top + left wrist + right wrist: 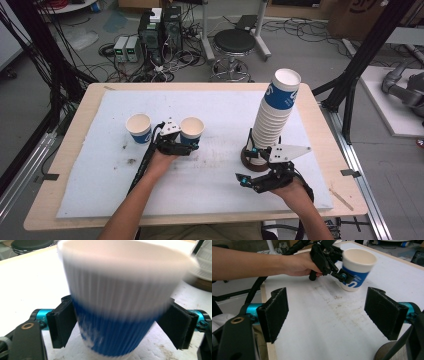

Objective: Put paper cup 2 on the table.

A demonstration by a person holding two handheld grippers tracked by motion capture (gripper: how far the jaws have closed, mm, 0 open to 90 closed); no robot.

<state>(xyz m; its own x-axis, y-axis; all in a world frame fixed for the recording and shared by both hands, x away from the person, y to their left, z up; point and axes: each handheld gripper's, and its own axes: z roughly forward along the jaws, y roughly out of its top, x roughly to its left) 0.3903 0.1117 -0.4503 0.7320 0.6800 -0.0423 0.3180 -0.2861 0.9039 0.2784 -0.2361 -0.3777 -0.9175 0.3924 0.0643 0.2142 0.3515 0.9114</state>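
Left to right, mid-table on the white mat [90, 150]: placed paper cup [138, 128]; left gripper [178, 141], jaws parted around a second cup [120, 305] standing upright; retract straight back, avoiding tipping. Right gripper [257, 176] released, beside the cup stack [272, 117].

My left forearm [134, 200] reaches up from the near edge of the table, the hand [159, 161] wrapped round the handle of the left gripper [176, 145]. Its two black jaws point away from me, level with the table, standing apart. My right hand [295, 190] sits low at the near right, holding the right gripper [250, 170], which angles leftward. Its padded jaws stand wide apart with nothing between them.
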